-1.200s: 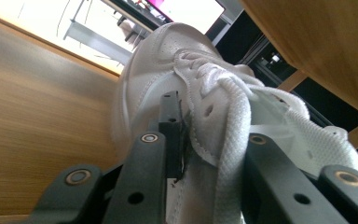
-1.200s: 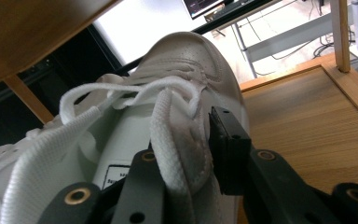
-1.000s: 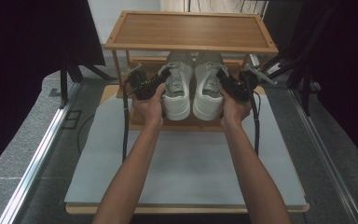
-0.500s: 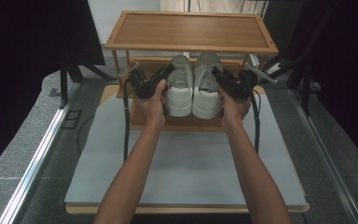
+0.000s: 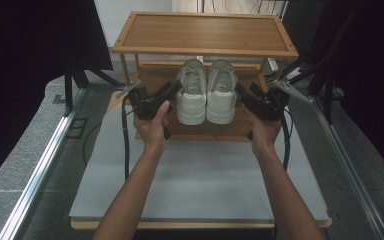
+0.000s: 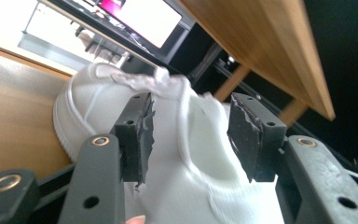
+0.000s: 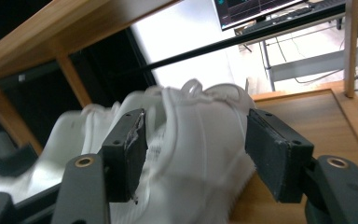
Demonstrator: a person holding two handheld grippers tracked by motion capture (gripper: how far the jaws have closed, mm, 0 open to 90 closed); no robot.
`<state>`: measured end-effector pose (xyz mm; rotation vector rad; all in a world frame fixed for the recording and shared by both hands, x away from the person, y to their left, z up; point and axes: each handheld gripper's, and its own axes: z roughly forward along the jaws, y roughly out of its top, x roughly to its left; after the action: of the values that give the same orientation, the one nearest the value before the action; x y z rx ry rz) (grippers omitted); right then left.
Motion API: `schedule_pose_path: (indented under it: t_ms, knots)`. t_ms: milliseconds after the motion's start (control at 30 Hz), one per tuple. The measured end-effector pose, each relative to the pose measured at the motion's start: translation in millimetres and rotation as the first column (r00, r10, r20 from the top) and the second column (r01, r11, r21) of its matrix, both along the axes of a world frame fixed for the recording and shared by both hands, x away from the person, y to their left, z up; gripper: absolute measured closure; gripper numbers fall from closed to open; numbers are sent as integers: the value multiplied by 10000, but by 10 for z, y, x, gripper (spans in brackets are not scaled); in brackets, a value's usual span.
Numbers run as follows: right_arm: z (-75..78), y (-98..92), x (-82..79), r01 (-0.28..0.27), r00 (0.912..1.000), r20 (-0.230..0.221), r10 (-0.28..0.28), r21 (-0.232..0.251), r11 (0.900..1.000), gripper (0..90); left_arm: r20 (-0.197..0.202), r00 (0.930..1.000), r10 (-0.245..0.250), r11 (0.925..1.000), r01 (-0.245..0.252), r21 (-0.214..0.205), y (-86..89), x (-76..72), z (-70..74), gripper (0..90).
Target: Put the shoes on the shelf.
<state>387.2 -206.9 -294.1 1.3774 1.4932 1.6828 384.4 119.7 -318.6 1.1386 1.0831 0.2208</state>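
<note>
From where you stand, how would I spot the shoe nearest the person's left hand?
Find the two-tier wooden shoe rack at the far end of the grey table. On its lower shelf, a pair of white lace-up sneakers stands side by side, heels toward the person. Yours is the left white sneaker, beside the left gripper, not the right white sneaker.

Dim, dark-edged high view; glaring bright background and soft blur in both gripper views.

Both arms were bare, with no sleeves. The left gripper (image 5: pixel 172 90) and right gripper (image 5: pixel 240 91) were black, each trailing a black cable. Their jaws had brass-ringed screw holes and worn dark pads.
</note>
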Motion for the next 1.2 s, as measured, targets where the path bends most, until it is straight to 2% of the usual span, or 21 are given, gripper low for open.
schedule_pose_path:
  t_ms: [167, 233, 333, 467, 500, 533, 567, 700, 800, 833, 900, 967, 1033, 1133, 1200]
  knots:
    - [-28, -32, -251, -413, 9990, 128, 429, -1025, 9939, 416, 149, 9994, -315, 9951, 299, 946, 33, -218, -49, 549]
    - [-62, -16, -350, -615, 9978, 160, 648, -1570, 9857, 438, 260, 9988, -415, 9912, 379, 1264, 58, -315, -63, 566]
    - [-113, 29, -478, -1067, 9938, 105, 1110, -1994, 9741, 484, 431, 9978, -499, 9840, 417, 1735, 63, -428, -72, 597]
    - [-142, 117, -560, -1466, 9878, 160, 1550, -2410, 9594, 580, 591, 9952, -786, 9649, 610, 2554, 6, -533, -64, 679]
    - [-145, 136, -565, -1555, 9863, 160, 1644, -2445, 9571, 600, 593, 9946, -848, 9551, 642, 2893, -33, -555, -60, 704]
    - [-149, 173, -571, -1784, 9821, 144, 1878, -2489, 9520, 633, 545, 9942, -926, 9488, 715, 3077, -55, -561, -58, 774]
    - [-152, 191, -571, -1848, 9806, 153, 1952, -2569, 9486, 652, 485, 9931, -1067, 9411, 851, 3273, -86, -564, -59, 796]
    - [-184, 275, -545, -2077, 9761, 9, 2175, -2941, 9329, 736, 365, 9894, -1404, 9238, 1177, 3643, -177, -555, -83, 855]
    - [-182, 275, -529, -1938, 9784, 92, 2064, -3045, 9326, 799, 297, 9890, -1451, 9184, 1235, 3758, -229, -523, -106, 856]
    - [-180, 267, -524, -1966, 9781, 56, 2082, -3050, 9318, 815, 342, 9893, -1417, 9211, 1191, 3706, -245, -511, -115, 857]
    - [-178, 248, -512, -1971, 9781, 46, 2082, -3016, 9328, 835, 408, 9895, -1384, 9202, 1133, 3746, -252, -504, -111, 869]
    - [-176, 240, -504, -1967, 9783, 39, 2073, -2980, 9341, 842, 479, 9895, -1365, 9180, 1082, 3816, -254, -498, -116, 877]
    - [-179, 247, -502, -1887, 9796, 87, 2006, -3015, 9346, 842, 475, 9895, -1366, 9190, 1087, 3789, -250, -488, -122, 883]
    - [-184, 255, -496, -1810, 9815, 100, 1910, -2735, 9447, 837, 438, 9899, -1348, 9201, 1087, 3762, -248, -475, -120, 889]
    - [-184, 258, -486, -1774, 9818, 155, 1890, -2771, 9443, 837, 432, 9906, -1294, 9205, 1038, 3768, -249, -458, -123, 890]
